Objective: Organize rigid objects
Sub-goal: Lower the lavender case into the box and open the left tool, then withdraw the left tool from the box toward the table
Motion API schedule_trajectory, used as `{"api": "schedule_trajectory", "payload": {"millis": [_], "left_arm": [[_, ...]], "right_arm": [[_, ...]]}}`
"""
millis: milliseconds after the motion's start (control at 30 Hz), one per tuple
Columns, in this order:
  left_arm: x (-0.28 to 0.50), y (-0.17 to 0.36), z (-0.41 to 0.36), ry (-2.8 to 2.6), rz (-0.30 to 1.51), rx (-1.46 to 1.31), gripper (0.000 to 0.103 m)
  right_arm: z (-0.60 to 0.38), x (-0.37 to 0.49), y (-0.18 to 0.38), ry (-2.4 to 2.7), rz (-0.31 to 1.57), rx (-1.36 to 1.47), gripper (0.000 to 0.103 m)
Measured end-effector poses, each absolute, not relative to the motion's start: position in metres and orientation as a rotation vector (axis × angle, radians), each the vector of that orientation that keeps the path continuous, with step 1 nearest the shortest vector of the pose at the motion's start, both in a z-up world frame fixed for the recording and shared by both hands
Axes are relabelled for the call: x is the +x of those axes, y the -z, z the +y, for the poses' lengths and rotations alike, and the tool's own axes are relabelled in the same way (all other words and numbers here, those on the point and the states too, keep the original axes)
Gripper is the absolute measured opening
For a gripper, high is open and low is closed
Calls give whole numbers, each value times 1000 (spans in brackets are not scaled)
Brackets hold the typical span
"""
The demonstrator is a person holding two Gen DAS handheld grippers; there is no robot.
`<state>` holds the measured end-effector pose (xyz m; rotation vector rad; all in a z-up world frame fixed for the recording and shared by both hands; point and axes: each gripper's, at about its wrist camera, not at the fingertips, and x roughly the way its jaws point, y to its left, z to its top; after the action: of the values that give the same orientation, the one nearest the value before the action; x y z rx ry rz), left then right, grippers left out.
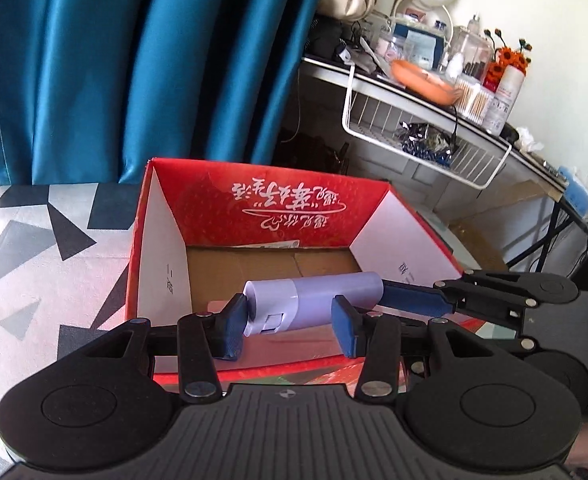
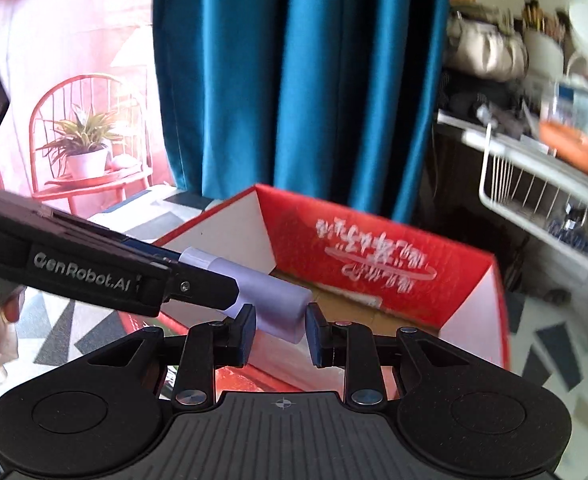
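Our left gripper (image 1: pixel 290 326) pinches the lavender bottle (image 1: pixel 313 300) near its cap end, our right gripper (image 2: pixel 280 330) clamps the other end (bottle lying sideways), held above the open red cardboard box (image 1: pixel 254 216).

We record a table (image 1: pixel 34 240) covered in a grey, black and white triangle-patterned cloth. An open red box (image 1: pixel 254 204) with white inner side walls and a brown cardboard floor rests directly on it, just beyond the fingers (image 1: pixel 230 328) and below them.
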<state>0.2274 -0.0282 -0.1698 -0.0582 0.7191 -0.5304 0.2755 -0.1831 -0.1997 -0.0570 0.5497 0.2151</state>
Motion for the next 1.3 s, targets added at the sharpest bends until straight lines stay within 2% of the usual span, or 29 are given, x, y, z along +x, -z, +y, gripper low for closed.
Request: {"api": "schedule_trajectory", "payload": {"millis": [133,233,300,333,367,400,433,467,500,567,933,1300], "left_arm": [[230,168,-26,531,712,-54,50],[225,164,-28,526,691,-15,60],[220,161,-29,514,672,7,76],[218,159,-29,510,669,11,80],[215,157,-28,505,664,13,90],[212,154,-28,501,656,21,97],[208,151,-27,498,642,34,99],[205,148,-27,496,629,48,100],[202,146,-27,491,621,61,102],[196,142,-24,480,607,70,103],[155,149,5,382,599,52,103],[127,193,30,332,676,-42,103]], "right_arm": [[-183,283,208,-224,579,-46,29],[-182,280,209,-227,568,-21,39],[-181,277,209,-222,562,-19,52],[-181,275,208,-212,553,-23,55],[-181,272,207,-205,541,-22,64],[-183,268,205,-197,528,-11,77],[-186,265,204,-189,518,2,84],[-188,262,202,-180,505,14,95],[-190,258,201,-171,491,21,100],[-192,251,199,-155,474,22,103],[-205,200,207,-79,401,99,103],[-200,160,246,-54,432,106,103]]}}
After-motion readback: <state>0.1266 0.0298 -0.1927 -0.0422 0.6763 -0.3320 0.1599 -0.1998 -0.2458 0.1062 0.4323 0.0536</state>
